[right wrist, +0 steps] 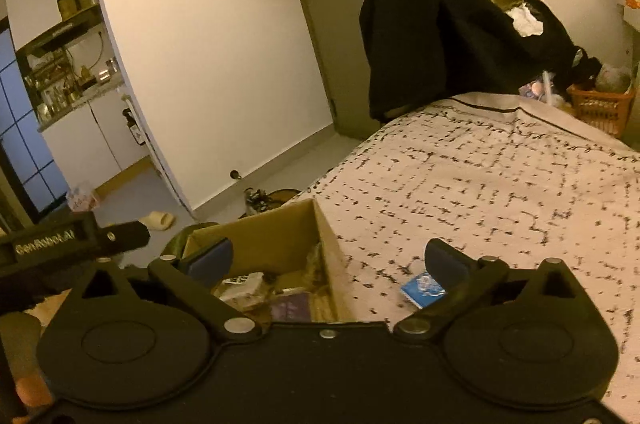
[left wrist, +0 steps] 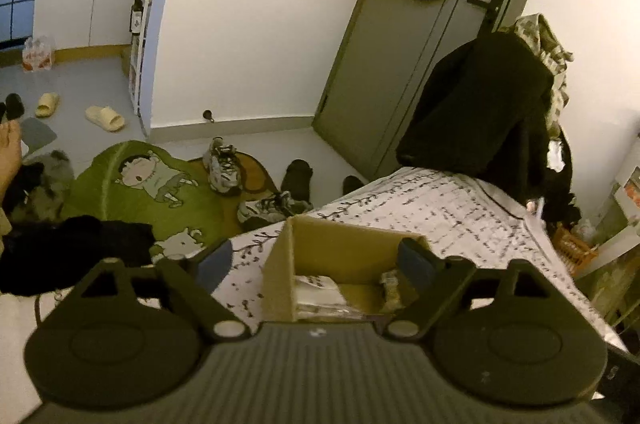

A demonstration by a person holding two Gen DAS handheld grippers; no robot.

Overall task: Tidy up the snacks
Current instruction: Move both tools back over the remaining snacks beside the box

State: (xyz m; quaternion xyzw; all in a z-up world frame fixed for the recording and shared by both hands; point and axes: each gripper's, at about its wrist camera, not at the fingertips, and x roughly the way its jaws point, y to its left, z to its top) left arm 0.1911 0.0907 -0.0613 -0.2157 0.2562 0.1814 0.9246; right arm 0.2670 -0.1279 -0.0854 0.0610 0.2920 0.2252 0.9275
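Note:
An open cardboard box [left wrist: 280, 264] sits on the bed's patterned cover [left wrist: 460, 216]. Inside it lie a white packet [left wrist: 320, 288] and a pale wrapped snack [left wrist: 390, 288]. My left gripper [left wrist: 316, 260] hangs over the box, open, with nothing between its blue pads. In the right wrist view the same box [right wrist: 276, 228] holds a white packet [right wrist: 244, 284] and a purple packet [right wrist: 290, 306]. A blue packet [right wrist: 420, 290] lies on the cover [right wrist: 480, 184] to the right of the box. My right gripper [right wrist: 328, 260] is open and empty above the box's right wall. The left gripper's body [right wrist: 80, 236] shows at the left.
A dark coat pile [right wrist: 440, 24] rests at the bed's far end, beside a grey door [left wrist: 380, 64]. Sneakers [left wrist: 222, 164], slippers [left wrist: 105, 118] and a green cartoon rug [left wrist: 140, 192] lie on the floor. An orange basket [right wrist: 600, 108] stands at the far right.

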